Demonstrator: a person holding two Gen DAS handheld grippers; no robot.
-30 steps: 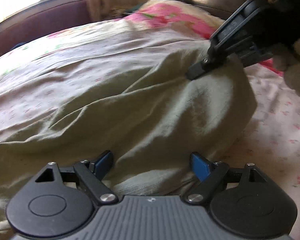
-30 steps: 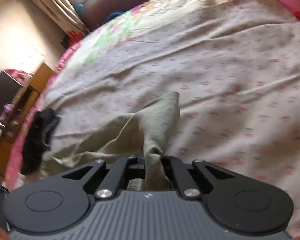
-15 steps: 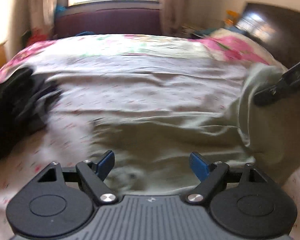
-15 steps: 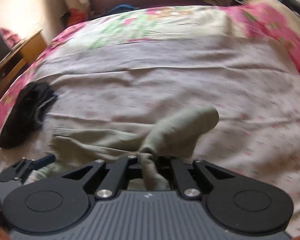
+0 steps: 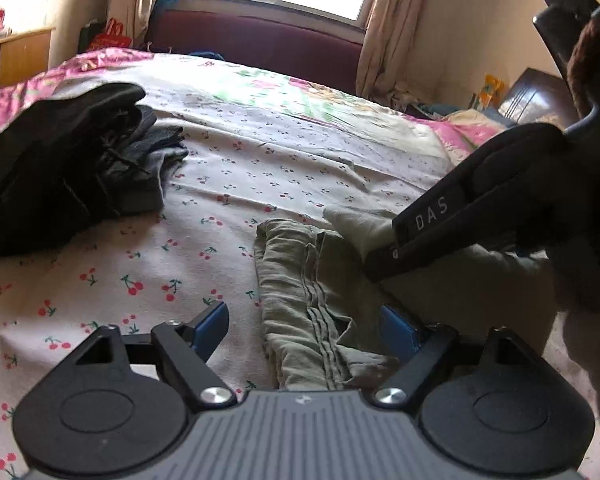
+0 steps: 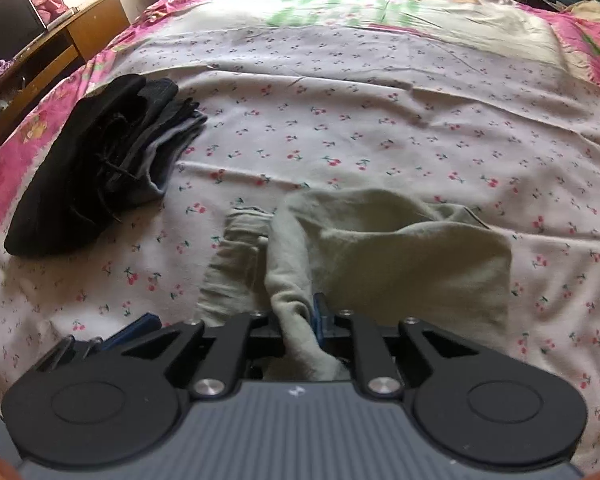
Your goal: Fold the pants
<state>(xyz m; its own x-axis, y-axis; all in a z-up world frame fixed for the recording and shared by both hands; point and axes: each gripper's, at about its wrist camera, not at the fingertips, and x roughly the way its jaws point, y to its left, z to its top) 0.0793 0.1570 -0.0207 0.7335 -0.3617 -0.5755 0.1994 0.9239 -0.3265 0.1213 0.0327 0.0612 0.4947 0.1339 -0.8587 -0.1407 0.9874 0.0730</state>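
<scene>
Olive-green pants (image 5: pixel 300 300) lie bunched on the cherry-print bedsheet (image 5: pixel 140 280); they also show in the right wrist view (image 6: pixel 380 256). My left gripper (image 5: pixel 304 326) is open, its blue pads either side of the pants' near end, holding nothing. My right gripper (image 6: pixel 298 320) is shut on a fold of the pants and holds it just above the rest of the cloth. It shows from the side in the left wrist view (image 5: pixel 384 260), over the pants at the right.
A pile of dark folded clothes (image 5: pixel 60 160) lies on the bed at the left, also in the right wrist view (image 6: pixel 100 160). A wooden desk (image 6: pixel 40 60) stands beyond the bed's left edge. A maroon sofa (image 5: pixel 260 40) is under the window.
The right gripper has carried its fold of the pants leftward over the rest, and the pants now lie in a shorter bundle. The left gripper has swung left and stayed open.
</scene>
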